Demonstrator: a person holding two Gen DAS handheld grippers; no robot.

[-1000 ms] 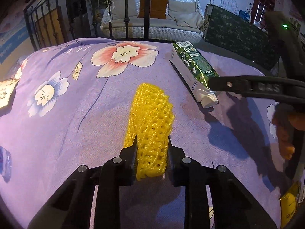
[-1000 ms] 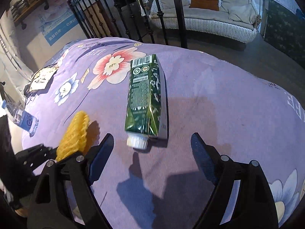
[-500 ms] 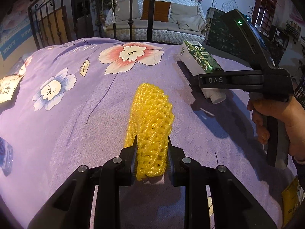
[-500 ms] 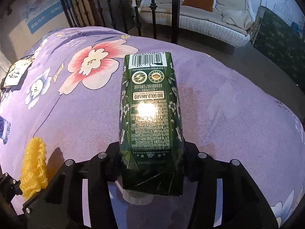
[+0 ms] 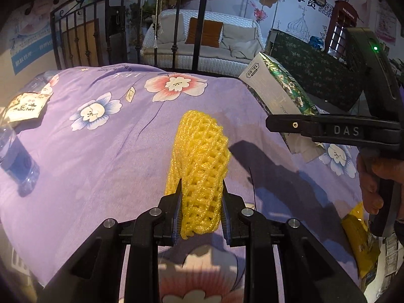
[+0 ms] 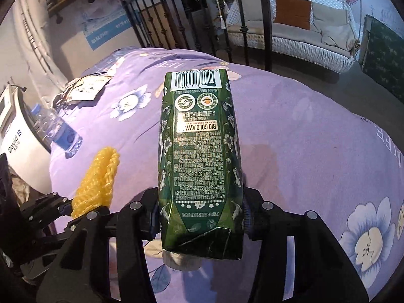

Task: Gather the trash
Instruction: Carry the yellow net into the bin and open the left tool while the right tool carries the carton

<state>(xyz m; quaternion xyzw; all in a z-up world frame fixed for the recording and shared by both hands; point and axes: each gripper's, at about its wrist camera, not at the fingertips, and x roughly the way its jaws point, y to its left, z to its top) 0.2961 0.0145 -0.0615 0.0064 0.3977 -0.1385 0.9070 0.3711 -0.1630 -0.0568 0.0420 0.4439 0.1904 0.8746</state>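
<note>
My left gripper [image 5: 201, 197] is shut on a yellow foam fruit net [image 5: 199, 161] and holds it above the purple flowered cloth [image 5: 106, 151]. My right gripper [image 6: 200, 209] is shut on a dark green drink carton [image 6: 199, 151], lifted off the cloth with its barcode end pointing away and its cap end toward me. In the left wrist view the carton [image 5: 275, 91] sits tilted at the right, held in the right gripper [image 5: 290, 125]. In the right wrist view the net [image 6: 98, 179] shows at the lower left in the left gripper.
A clear water bottle with a blue label [image 5: 15, 161] lies at the cloth's left edge, also seen in the right wrist view [image 6: 55, 128]. A paper wrapper [image 5: 25, 106] lies at the far left. A yellow packet [image 5: 361, 240] lies at the right. Iron railing [image 5: 83, 40] stands behind.
My right gripper closed on the green carton and lifted it off the cloth. My left gripper kept its hold on the net and rose a little.
</note>
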